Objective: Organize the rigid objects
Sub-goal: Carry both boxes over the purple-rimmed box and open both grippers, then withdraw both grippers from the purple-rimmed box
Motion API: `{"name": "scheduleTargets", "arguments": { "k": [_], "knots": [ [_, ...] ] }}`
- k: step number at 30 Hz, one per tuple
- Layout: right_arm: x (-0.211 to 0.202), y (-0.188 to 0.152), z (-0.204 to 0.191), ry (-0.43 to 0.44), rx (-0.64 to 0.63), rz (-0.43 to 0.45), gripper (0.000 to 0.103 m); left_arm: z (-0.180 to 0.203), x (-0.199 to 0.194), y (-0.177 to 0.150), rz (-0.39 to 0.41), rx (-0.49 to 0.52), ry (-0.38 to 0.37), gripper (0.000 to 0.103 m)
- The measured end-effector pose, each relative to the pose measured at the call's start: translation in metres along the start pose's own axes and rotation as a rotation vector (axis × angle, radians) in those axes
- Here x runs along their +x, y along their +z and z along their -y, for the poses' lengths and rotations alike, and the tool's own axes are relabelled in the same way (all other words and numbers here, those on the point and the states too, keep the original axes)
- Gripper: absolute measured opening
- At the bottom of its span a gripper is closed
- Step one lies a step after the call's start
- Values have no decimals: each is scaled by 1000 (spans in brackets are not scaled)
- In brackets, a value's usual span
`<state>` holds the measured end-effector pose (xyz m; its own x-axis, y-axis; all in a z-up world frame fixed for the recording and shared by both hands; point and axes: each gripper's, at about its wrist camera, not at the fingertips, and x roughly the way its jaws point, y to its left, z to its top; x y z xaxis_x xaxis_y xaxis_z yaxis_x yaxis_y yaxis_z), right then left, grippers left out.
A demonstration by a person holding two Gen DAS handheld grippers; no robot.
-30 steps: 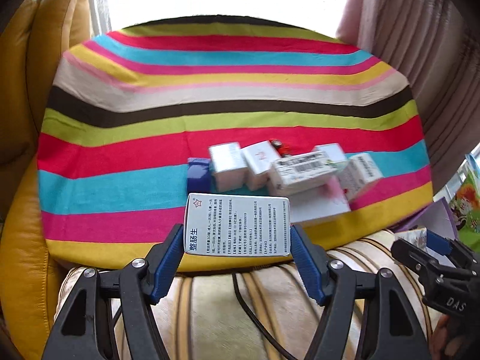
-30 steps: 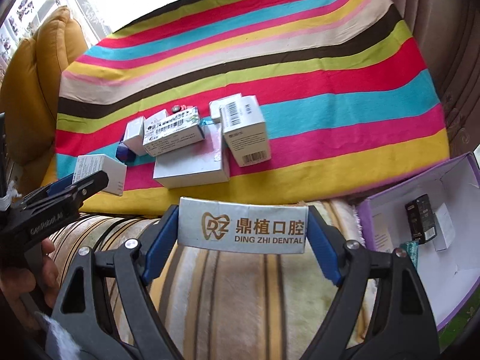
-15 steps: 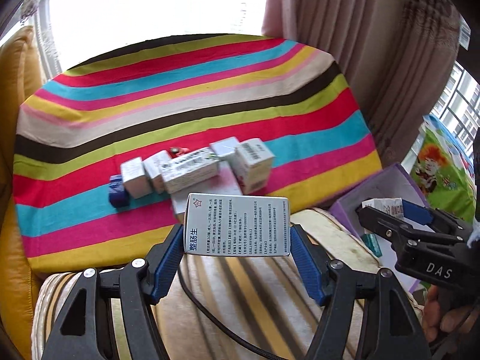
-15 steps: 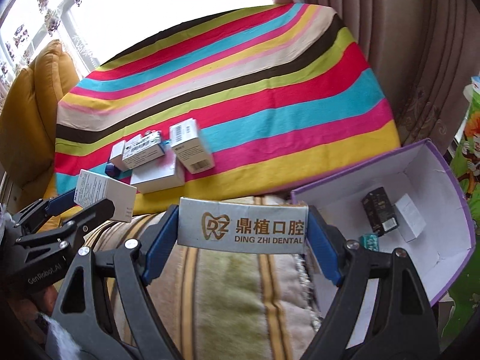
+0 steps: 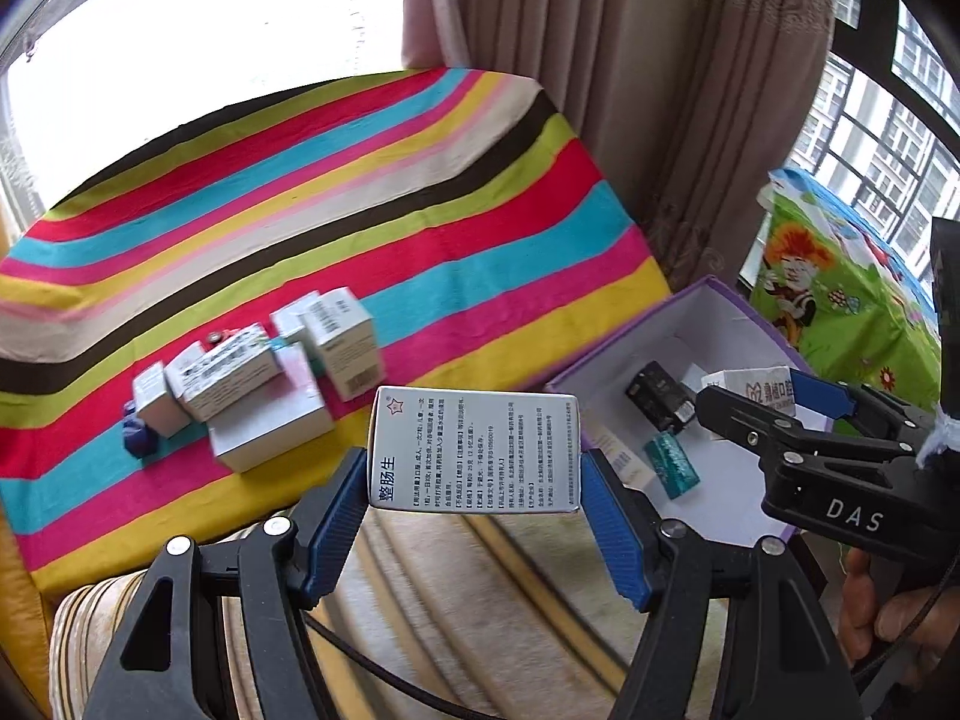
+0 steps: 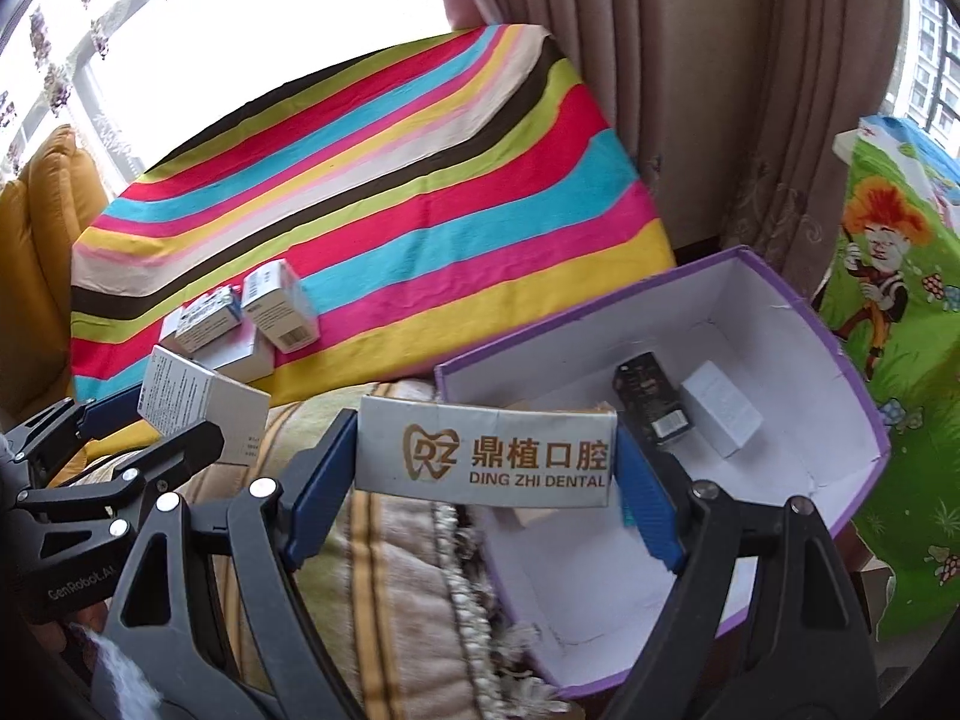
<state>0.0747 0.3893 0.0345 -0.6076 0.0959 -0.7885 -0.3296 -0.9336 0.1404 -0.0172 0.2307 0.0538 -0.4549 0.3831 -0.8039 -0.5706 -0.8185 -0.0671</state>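
My left gripper [image 5: 475, 468] is shut on a white medicine box [image 5: 474, 450] with blue Chinese print, held above the striped sofa edge, left of the purple-rimmed box [image 5: 618, 354]. My right gripper [image 6: 485, 462] is shut on a white Ding Zhi Dental box [image 6: 486, 459], held over the near left part of that purple-rimmed box [image 6: 840, 360]. Inside it lie a black box [image 6: 651, 402], a white box [image 6: 720, 408] and a teal packet [image 5: 672, 467]. Several white boxes [image 5: 264, 384] remain clustered on the striped cloth [image 5: 300, 192].
A striped beige cushion [image 6: 390, 570] lies below both grippers. A curtain [image 5: 630, 90] hangs behind the purple-rimmed box. A green cartoon-print bag [image 6: 894, 312] stands to its right. A yellow sofa arm [image 6: 36, 252] is at the far left.
Both grippers have swung right with their boxes, away from the cluster on the cloth. The purple-rimmed box has come closer, and the right gripper now hangs over it.
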Motion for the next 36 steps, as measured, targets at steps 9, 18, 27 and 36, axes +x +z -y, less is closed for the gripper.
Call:
{"name": "scheduleTargets", "arguments": {
  "k": [9,18,27,36],
  "knots": [
    [-15,-4,39,-145,48,65,84,36,6,9,21,43,-151,70],
    [-21,-8,64,-249,98,85,84,67,12,25,20,71,-272,73],
    [-19,-8,67,-258,102,86,88,63,14,28,29,66,-235,84],
    [-26,-1,45,-283,31,134,89,29,6,26,36,6,-189,84]
  ]
}}
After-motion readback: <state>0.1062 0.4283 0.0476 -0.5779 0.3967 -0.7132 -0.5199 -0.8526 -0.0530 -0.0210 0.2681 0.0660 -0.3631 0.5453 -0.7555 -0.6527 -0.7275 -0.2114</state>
